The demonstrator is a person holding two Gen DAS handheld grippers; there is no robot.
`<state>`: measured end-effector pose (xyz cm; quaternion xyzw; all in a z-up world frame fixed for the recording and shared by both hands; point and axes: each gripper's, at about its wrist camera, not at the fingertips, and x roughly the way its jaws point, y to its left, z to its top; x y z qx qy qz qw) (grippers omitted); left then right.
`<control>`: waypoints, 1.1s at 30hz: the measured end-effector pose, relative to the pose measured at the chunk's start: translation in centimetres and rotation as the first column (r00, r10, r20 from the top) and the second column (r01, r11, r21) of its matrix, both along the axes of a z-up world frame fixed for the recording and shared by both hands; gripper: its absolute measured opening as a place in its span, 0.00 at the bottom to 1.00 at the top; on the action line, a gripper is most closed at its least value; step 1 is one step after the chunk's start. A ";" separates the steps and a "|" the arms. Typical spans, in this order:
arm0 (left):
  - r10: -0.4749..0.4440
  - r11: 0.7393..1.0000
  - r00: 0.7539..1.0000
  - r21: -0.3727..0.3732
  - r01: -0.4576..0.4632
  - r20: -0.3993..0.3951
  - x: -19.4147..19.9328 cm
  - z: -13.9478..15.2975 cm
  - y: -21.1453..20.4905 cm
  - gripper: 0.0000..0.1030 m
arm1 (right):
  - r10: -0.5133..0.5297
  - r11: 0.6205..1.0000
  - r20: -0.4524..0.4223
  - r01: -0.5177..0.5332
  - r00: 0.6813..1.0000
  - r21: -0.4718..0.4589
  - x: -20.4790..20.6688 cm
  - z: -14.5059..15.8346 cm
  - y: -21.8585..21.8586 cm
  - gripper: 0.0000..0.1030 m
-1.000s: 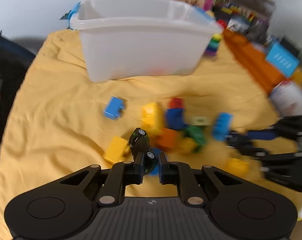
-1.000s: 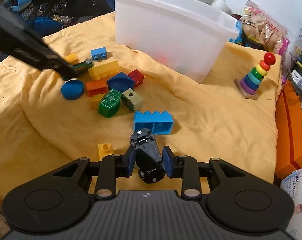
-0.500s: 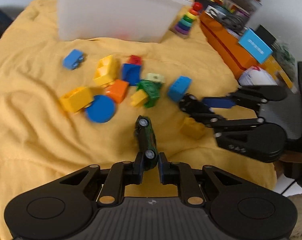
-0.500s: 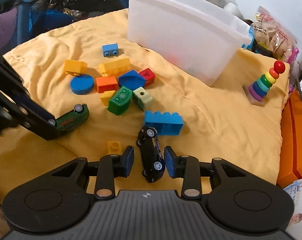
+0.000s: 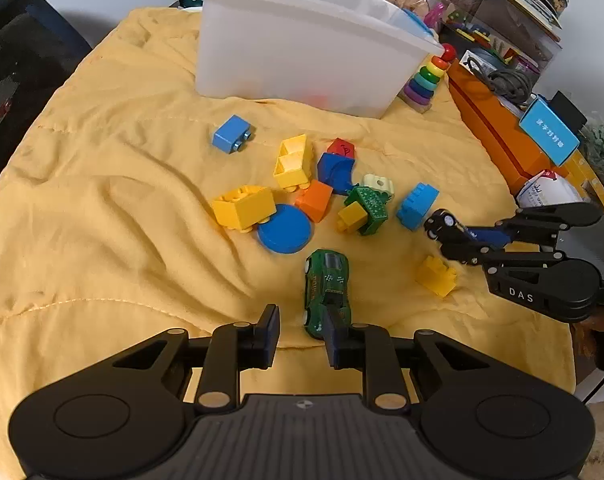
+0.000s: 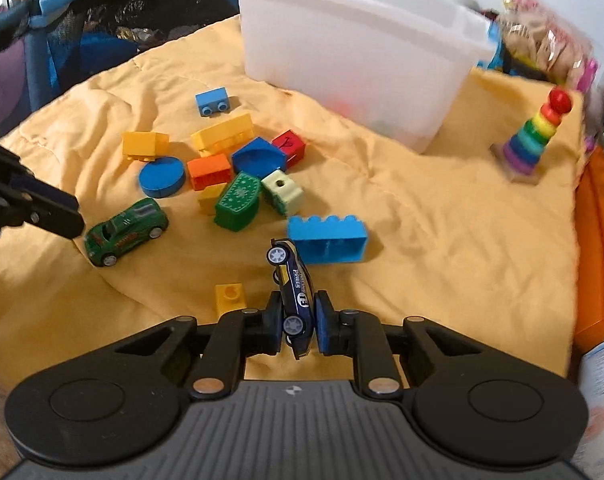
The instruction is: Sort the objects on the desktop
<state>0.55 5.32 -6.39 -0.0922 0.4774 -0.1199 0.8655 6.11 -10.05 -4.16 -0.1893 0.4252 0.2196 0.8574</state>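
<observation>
A yellow quilt (image 5: 101, 208) covers the surface. At its far side stands a white plastic bin (image 5: 302, 40), and a rainbow ring stacker (image 6: 536, 136) stands to the bin's right. Loose building blocks lie in a cluster in the middle, among them a long blue brick (image 6: 328, 238), a blue disc (image 5: 285, 229) and a small yellow cube (image 6: 230, 297).

The left gripper (image 5: 299, 330) has its jaws spread wide, and the green toy car (image 5: 326, 290) lies on the quilt beside its right finger, with yellow lettering too small to read.

The right gripper (image 6: 297, 322) is clamped on a dark blue toy car (image 6: 293, 292) marked "POWER", held nose outward above the quilt. Its body reads "DAS" in the left wrist view.
</observation>
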 end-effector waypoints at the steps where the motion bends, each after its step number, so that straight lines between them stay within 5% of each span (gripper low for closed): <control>1: -0.004 1.000 1.000 0.002 0.004 0.005 0.0 0.1 -0.1 0.25 | 0.002 1.000 0.020 -0.001 1.000 -0.025 -0.2 0.1 0.1 0.18; 11: -0.063 0.998 0.997 0.018 0.063 0.033 0.1 1.1 -1.6 0.30 | 0.006 0.983 0.105 0.014 0.994 -0.183 -0.2 -0.8 0.4 0.18; 17: -0.111 0.992 0.993 0.054 0.110 0.029 0.0 0.9 -2.9 0.30 | 0.112 0.953 0.133 -0.069 0.985 -0.294 -2.3 -1.9 2.3 0.18; 19: -0.122 0.990 0.992 0.076 0.119 0.032 0.1 0.9 -3.2 0.31 | 0.126 0.956 0.116 -0.089 0.985 -0.281 -3.0 -1.8 2.7 0.21; 24: -0.144 0.984 0.989 0.110 0.139 0.036 0.2 0.8 -4.0 0.32 | 0.112 0.977 0.101 -0.091 0.989 -0.193 -4.0 -0.2 2.3 0.49; 33: -0.130 0.976 0.991 0.175 0.127 0.010 0.8 0.0 -4.7 0.34 | -0.048 0.997 -0.071 0.052 0.996 0.061 -0.9 0.0 -0.6 0.49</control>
